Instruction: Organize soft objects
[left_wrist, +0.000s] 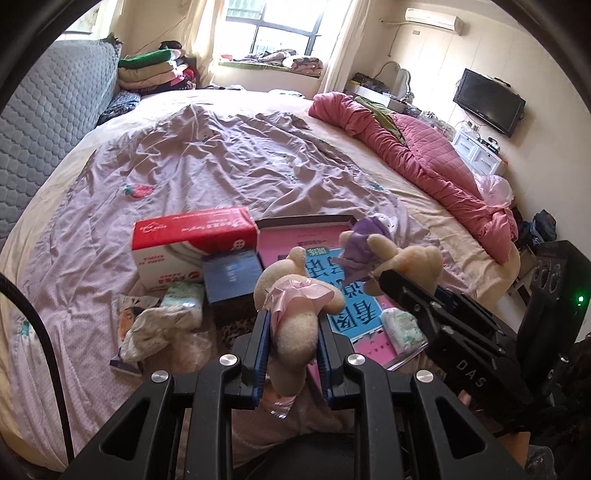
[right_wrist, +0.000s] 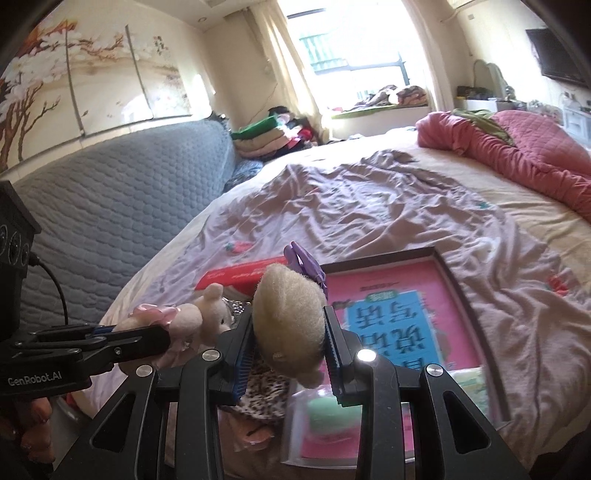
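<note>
My left gripper (left_wrist: 293, 343) is shut on a beige plush bear with a pink ribbon skirt (left_wrist: 295, 295), which it holds above the near edge of the bed. The right wrist view has this bear (right_wrist: 199, 317) at the left, in the left gripper (right_wrist: 162, 332). My right gripper (right_wrist: 290, 347) is shut on a second beige plush with a purple dress (right_wrist: 288, 314). In the left wrist view that purple-dressed plush (left_wrist: 402, 258) hangs just right of the first bear, with the right gripper (left_wrist: 388, 280) on it. Both toys are clear of the bedding.
Below the toys lies a dark-rimmed tray (left_wrist: 306, 220) holding a pink and blue book. Left of it sit a red tissue box (left_wrist: 192, 236), a blue box (left_wrist: 232, 277), a diaper pack (left_wrist: 184, 299) and a white cloth (left_wrist: 155, 328). A red quilt (left_wrist: 406, 147) runs along the far right.
</note>
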